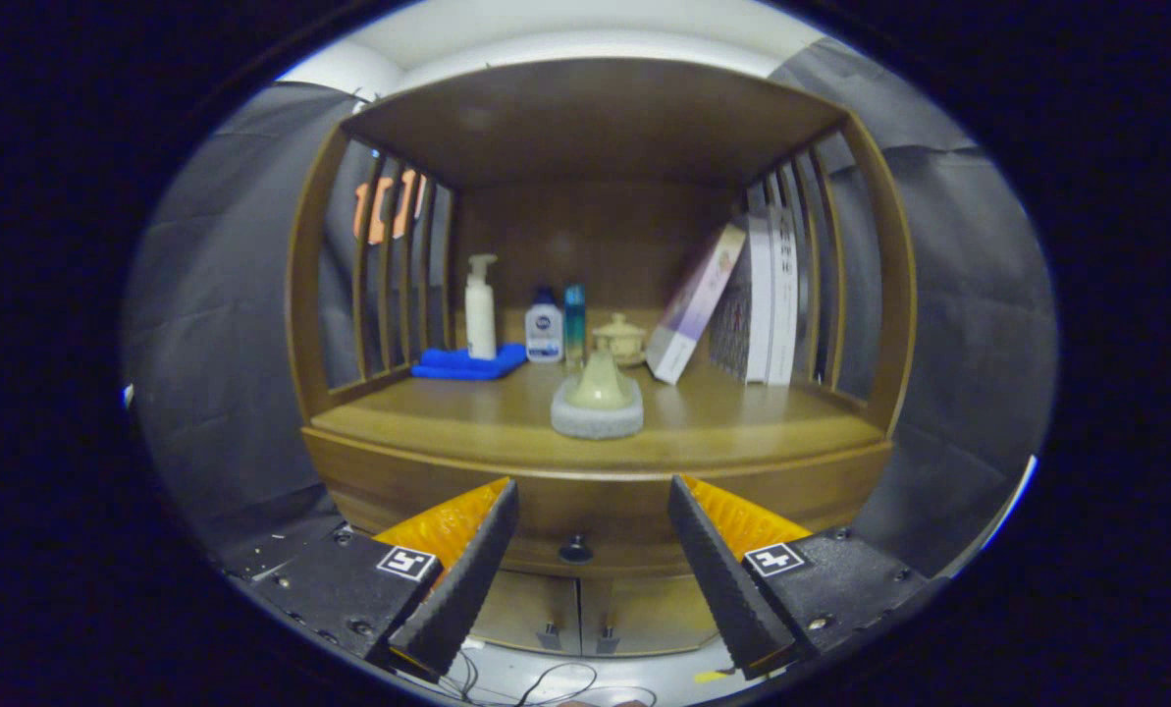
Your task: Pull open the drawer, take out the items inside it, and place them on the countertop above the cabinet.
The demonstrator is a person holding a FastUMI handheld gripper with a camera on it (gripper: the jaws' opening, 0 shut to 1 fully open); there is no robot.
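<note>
Gripper (593, 491): fingers spread wide apart, nothing between them, held in front of the cabinet and not touching it.
Drawer (595, 511): closed, its front flush under the counter's front edge.
Knob (575, 549): small, dark and round, at the middle of the drawer front, in the gap between the two fingers and beyond them.
Counter (742, 422): wooden top with slatted sides and a shelf roof overhead.
Front middle of counter: a pale pot (601, 383) sitting on a grey round pad (597, 420).
Back left corner: a white pump bottle (480, 306) standing on a folded blue cloth (467, 363).
Back middle: a small white bottle (544, 331), a slim teal bottle (574, 324), a lidded cup (621, 338).
Right side: a box (695, 299) leaning against upright books (771, 304).
Lower doors (585, 614): shut, below the drawer.
</note>
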